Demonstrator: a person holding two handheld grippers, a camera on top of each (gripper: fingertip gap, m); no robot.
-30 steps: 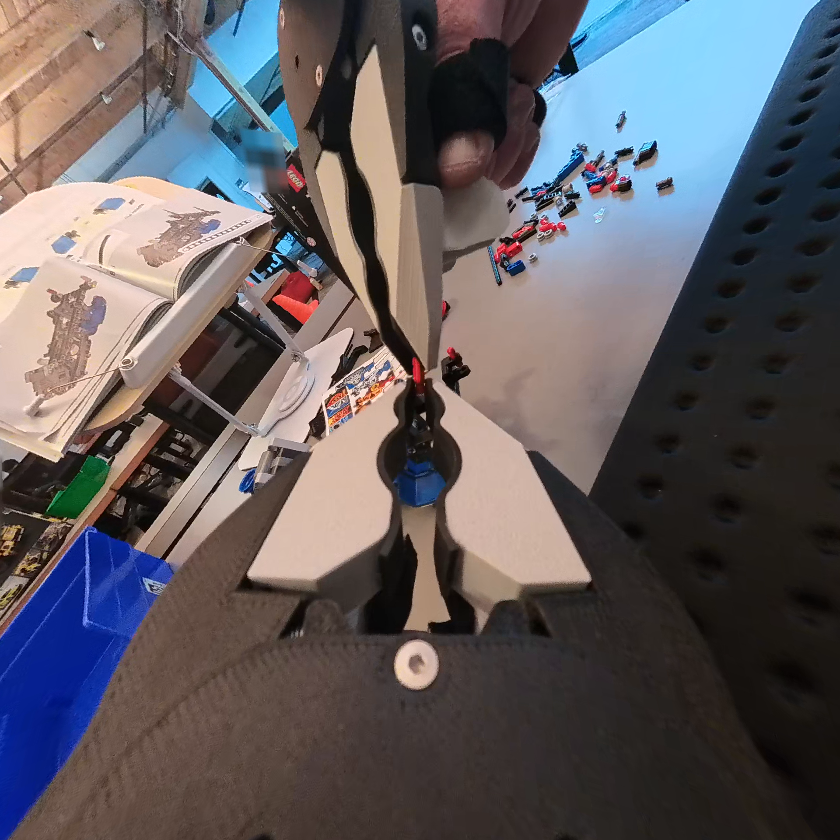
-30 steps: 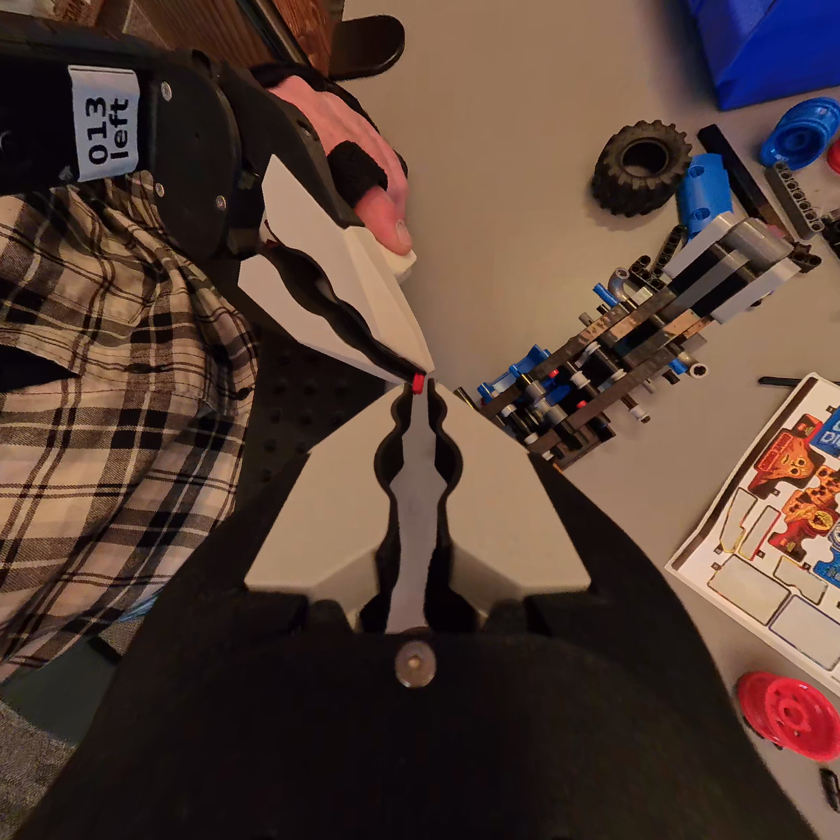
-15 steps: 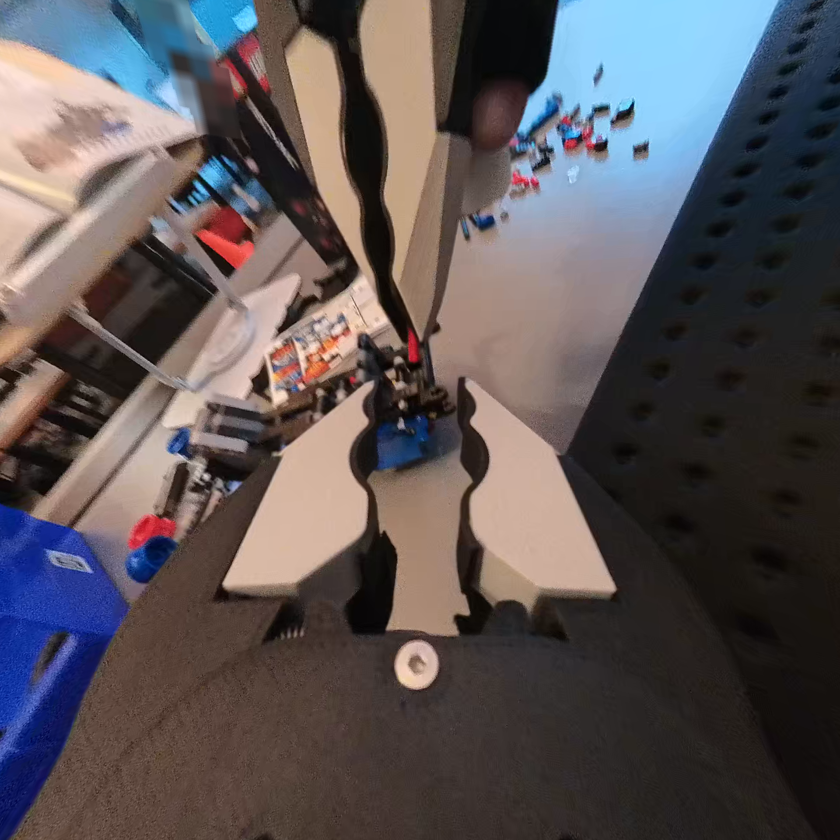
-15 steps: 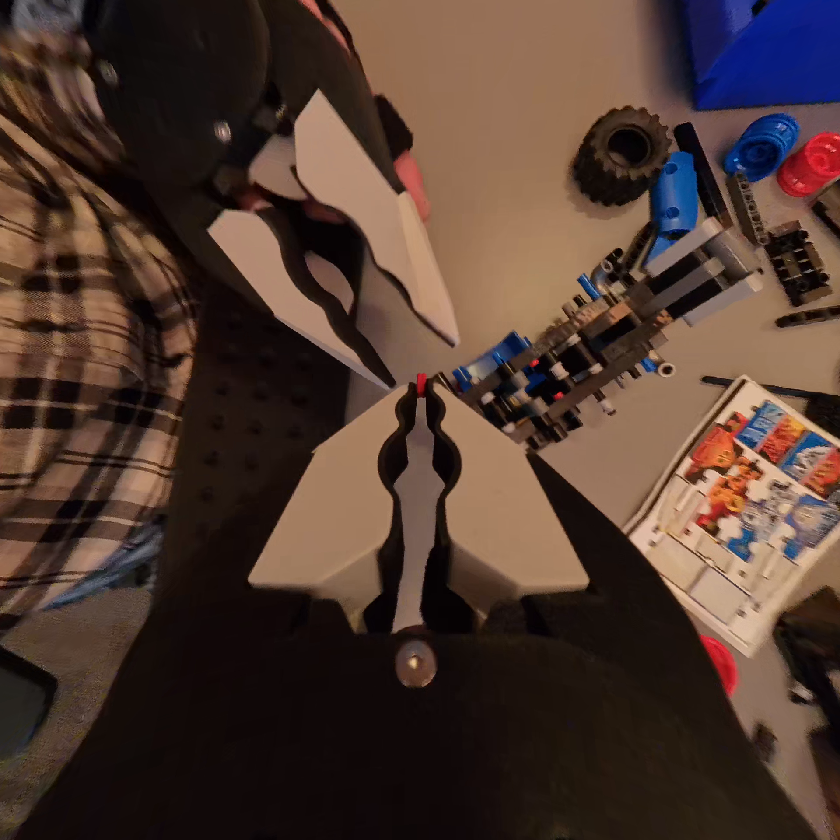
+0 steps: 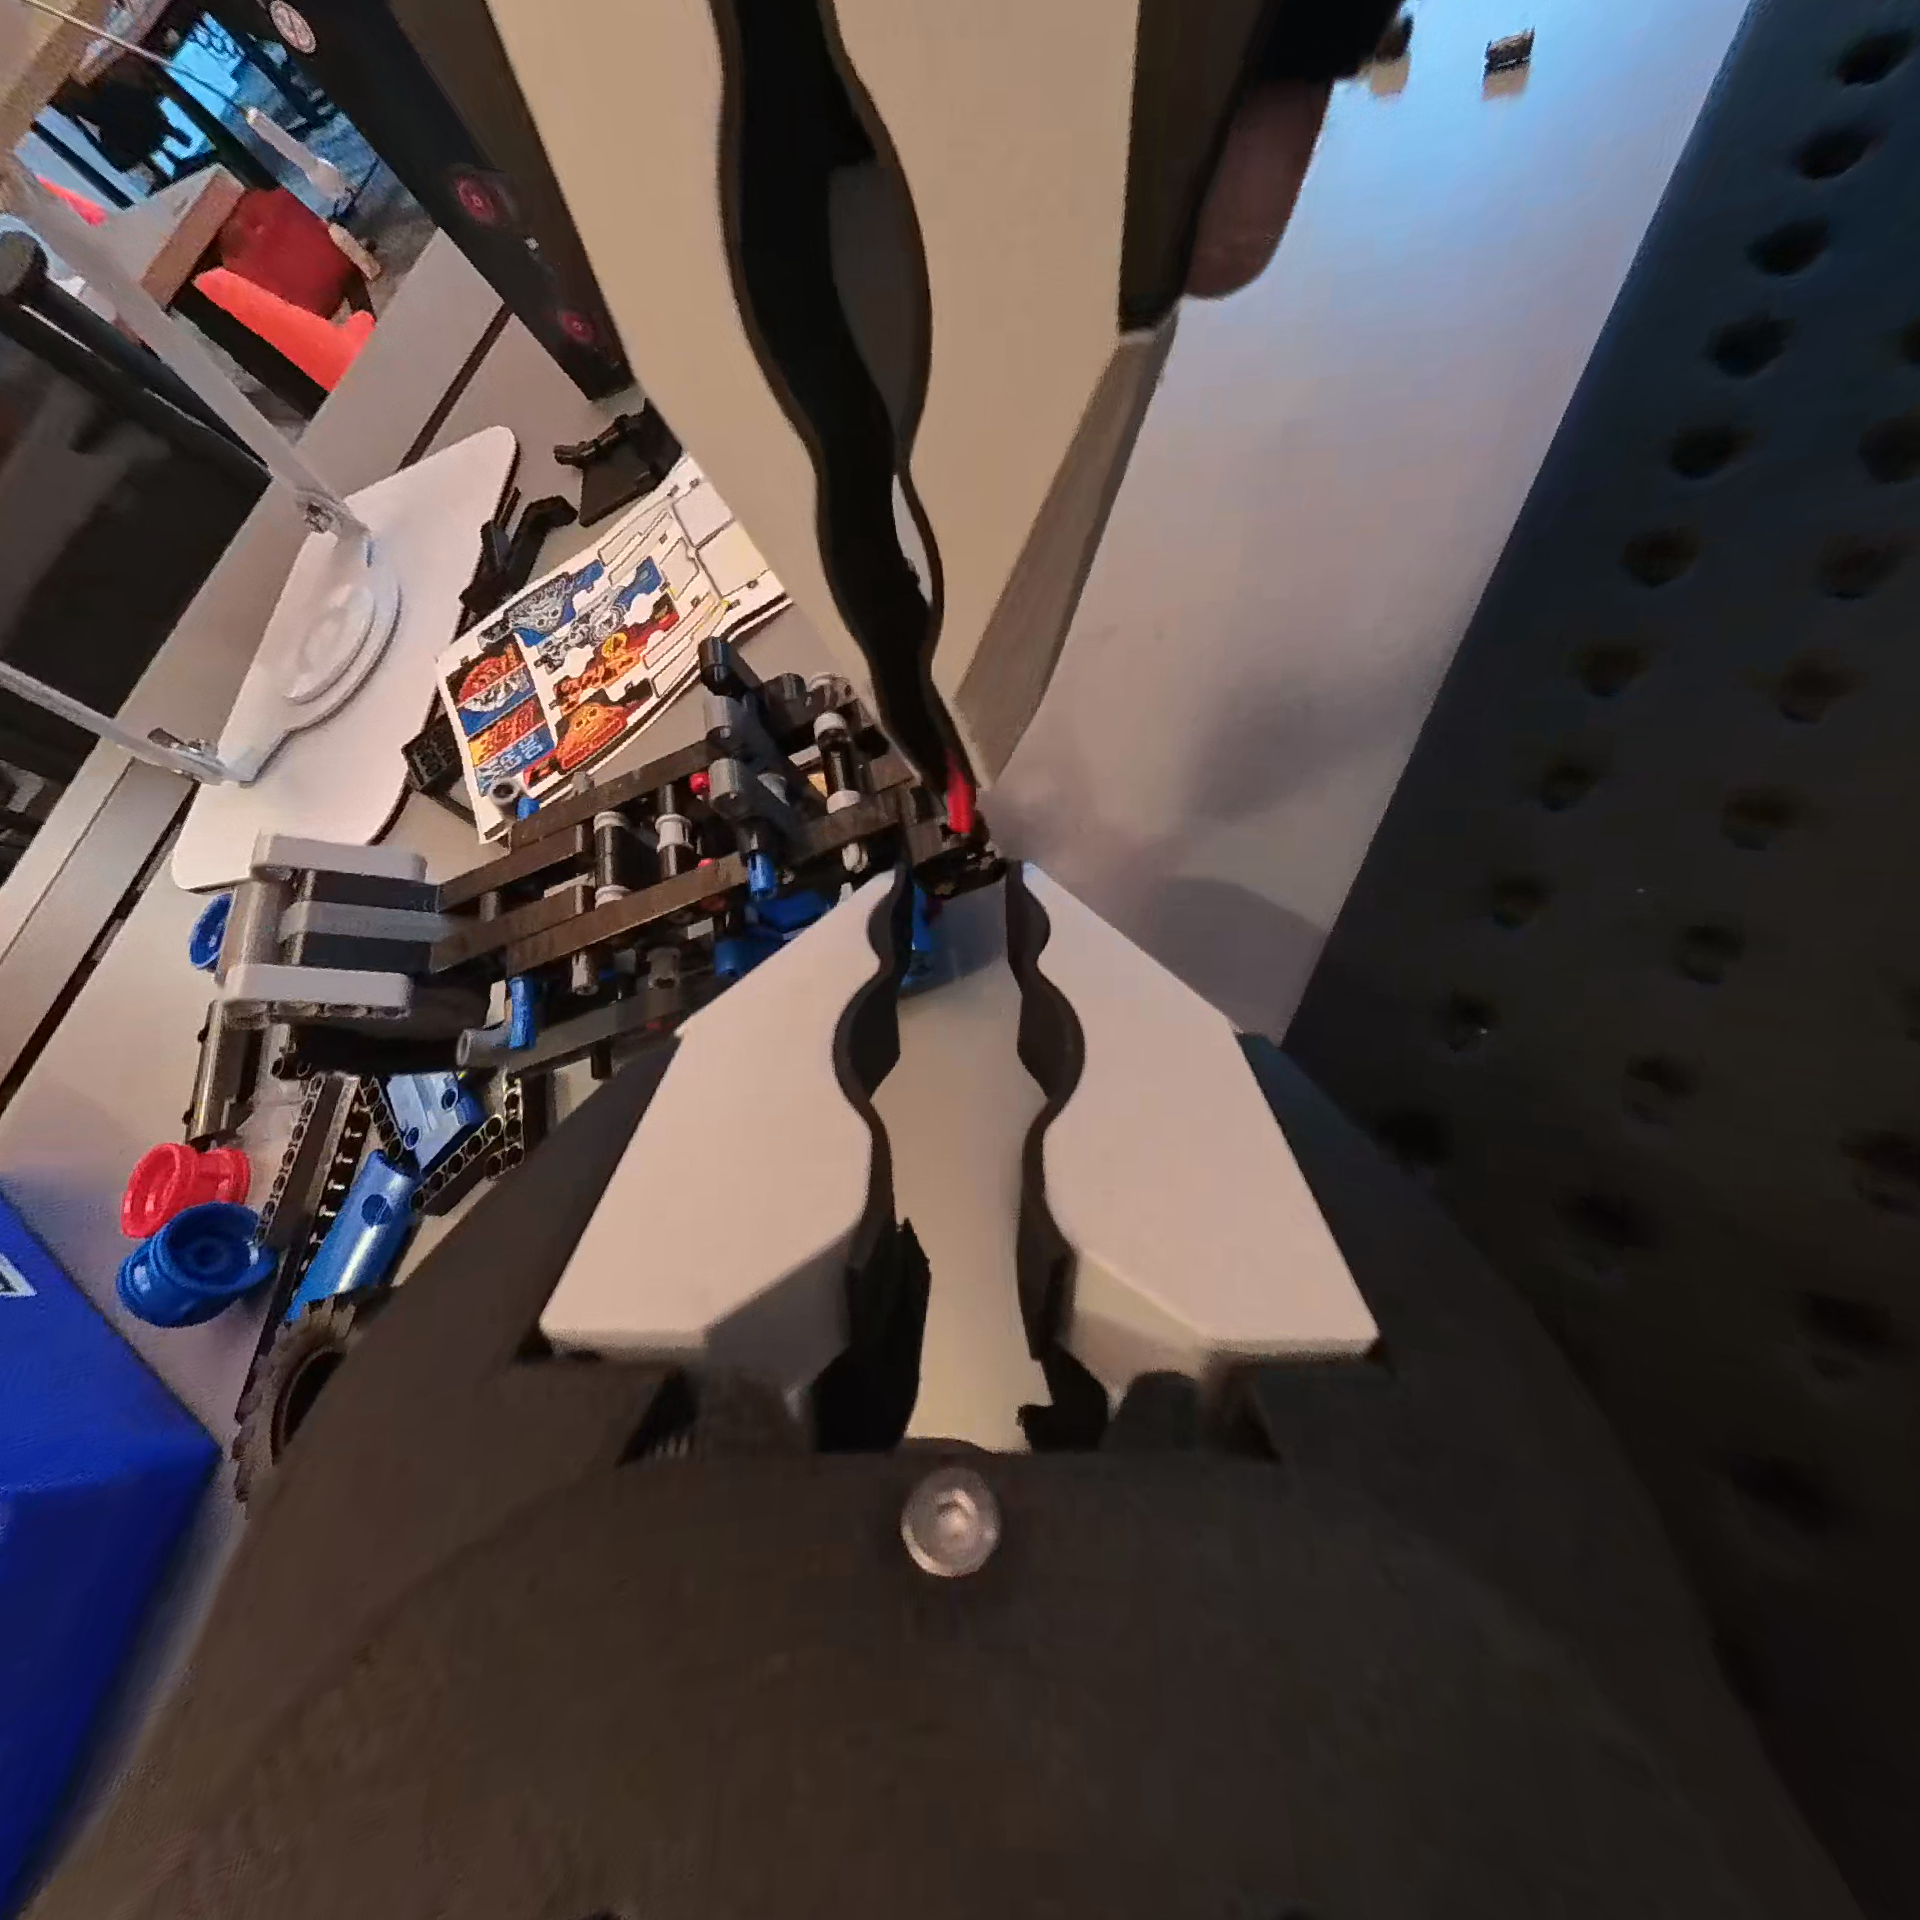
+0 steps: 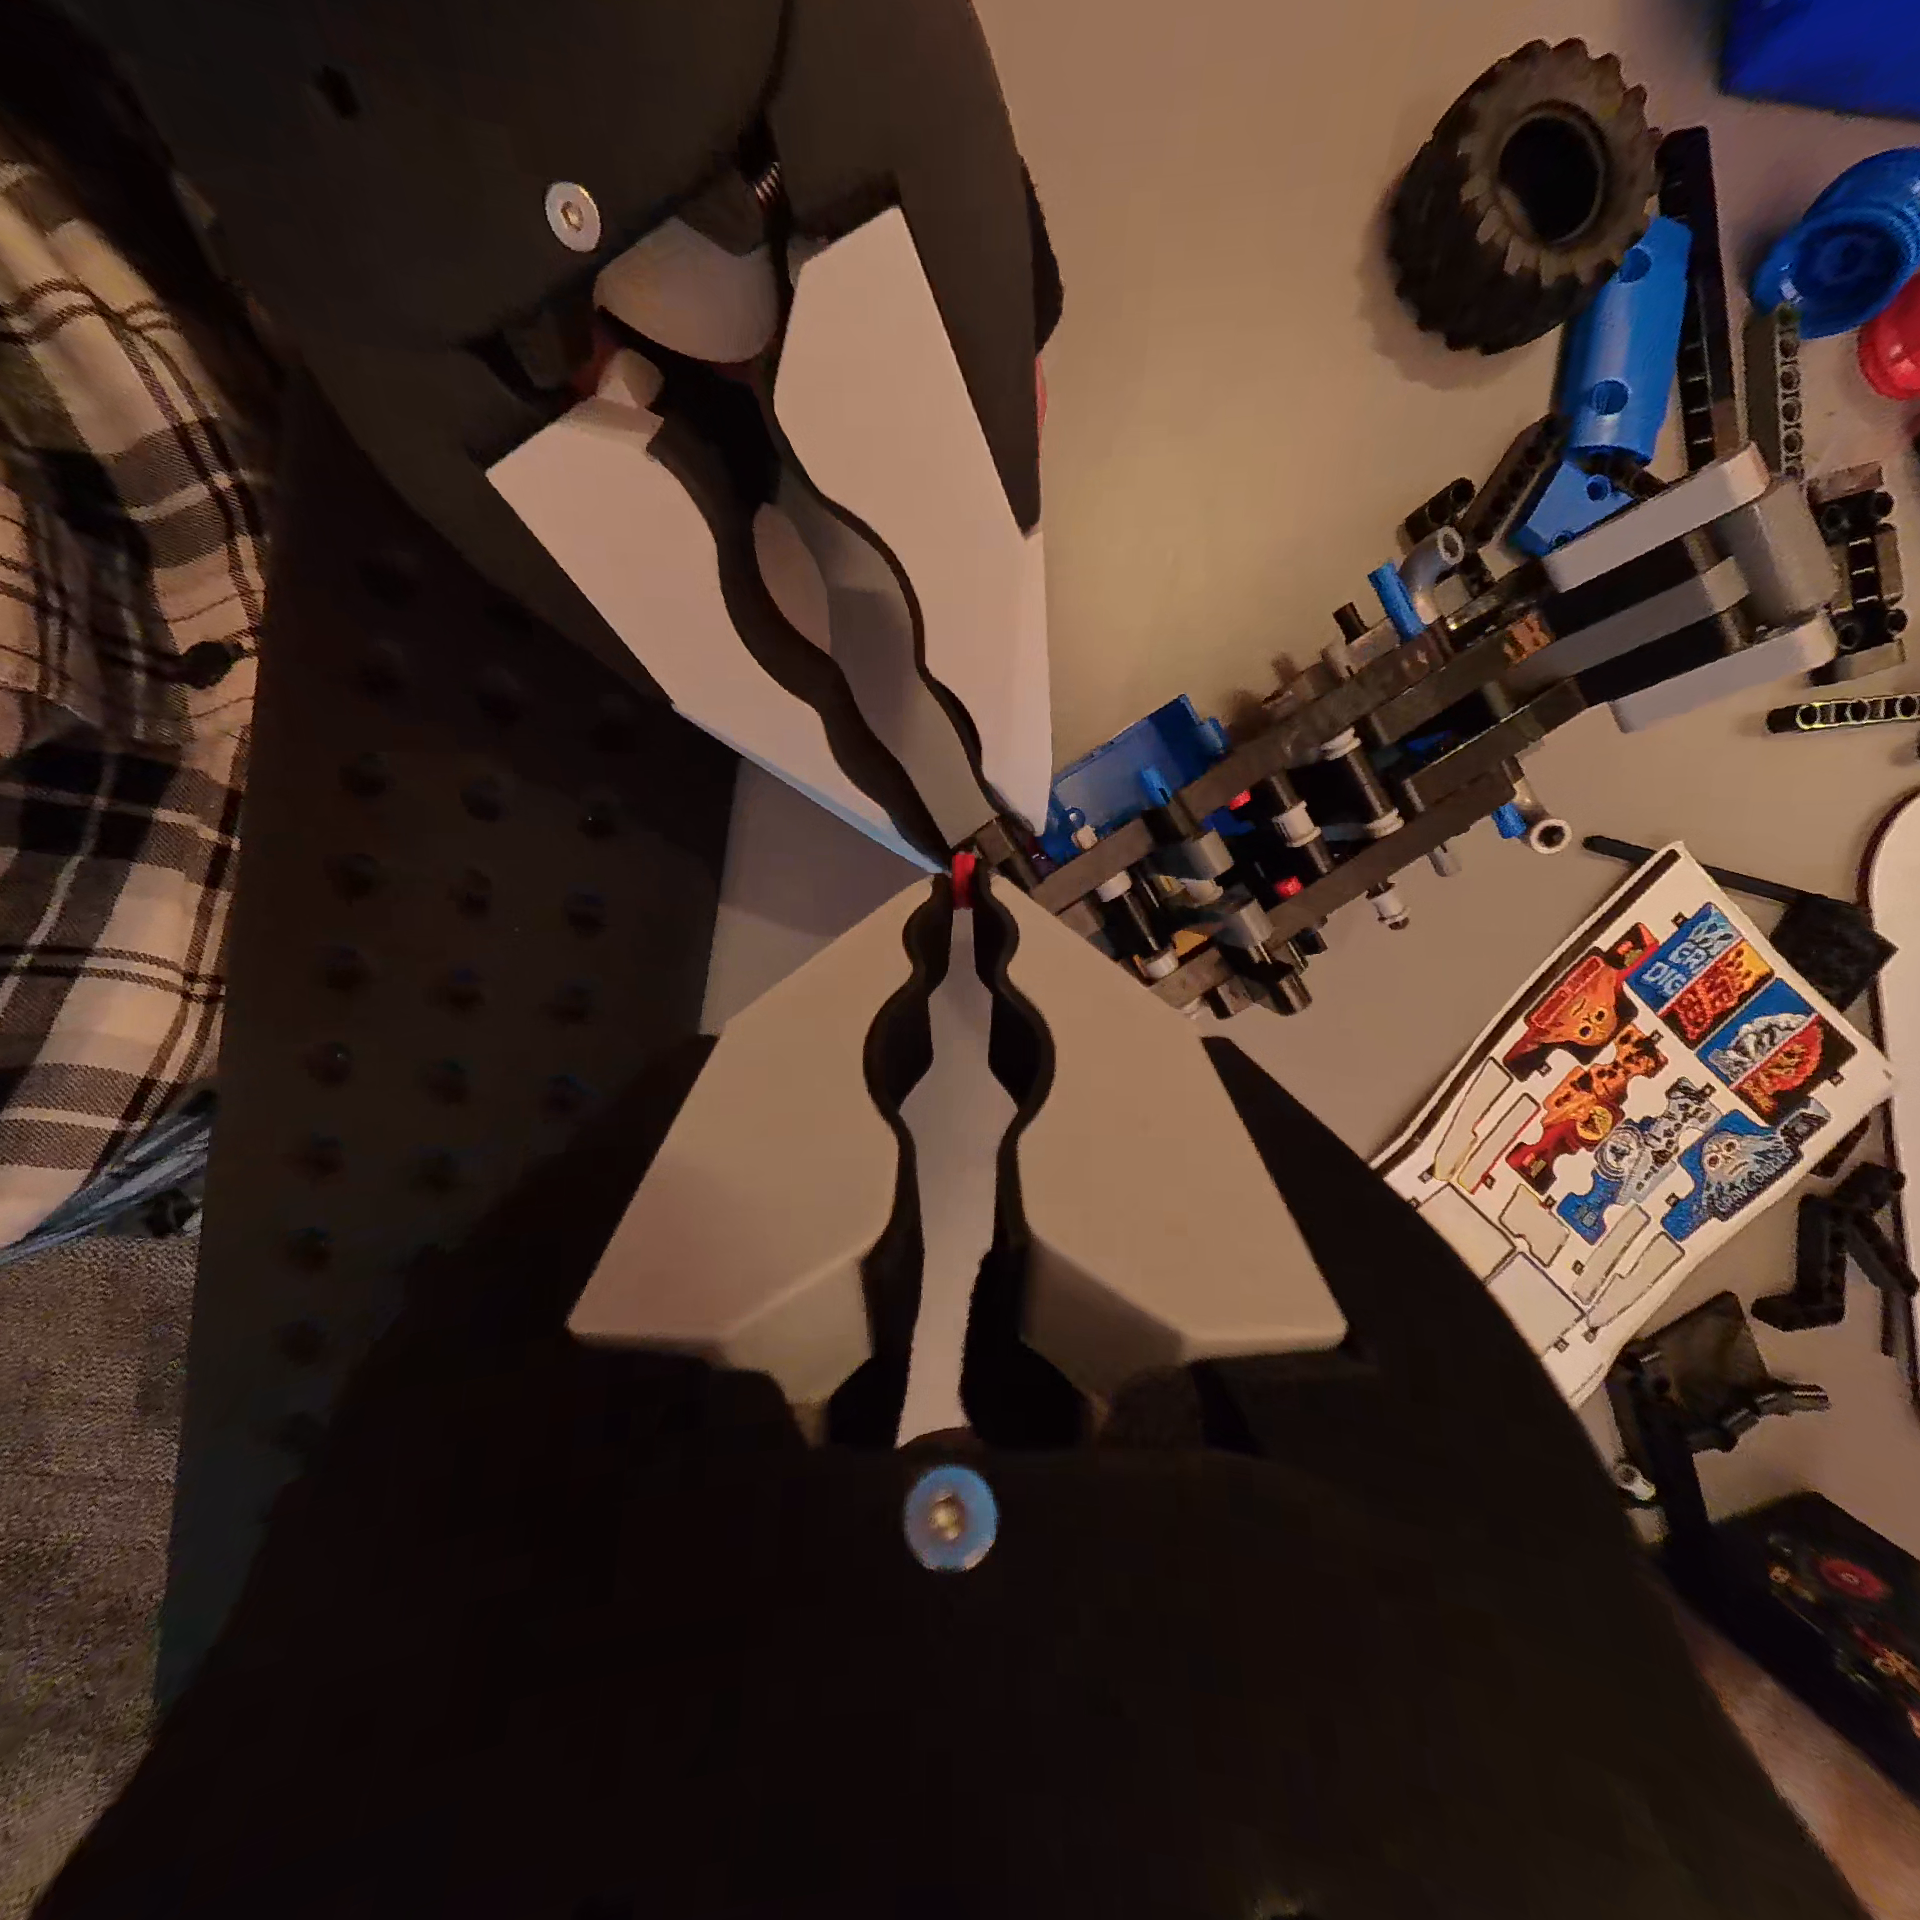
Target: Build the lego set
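Your left gripper [image 5: 951,883]: black textured 3D-printed body, two pale grey wedge fingers [image 5: 769,1122] with wavy black-lined inner edges, one silver round-head screw [image 5: 951,1536] centred on the near body. Right gripper [image 6: 961,899]: same build, black shell, grey faceted fingers [image 6: 1143,1174], wavy black pads, silver screw [image 6: 948,1523] on the midline. In the right wrist view the left unit's far side shows a second silver screw [image 6: 572,216], a small spring at the finger root and a white rounded insert between the finger bases. You're wearing a plaid shirt [image 6: 94,644], cream with dark checks, at the left edge. Black strap or glove edge near your fingertip, blurred.
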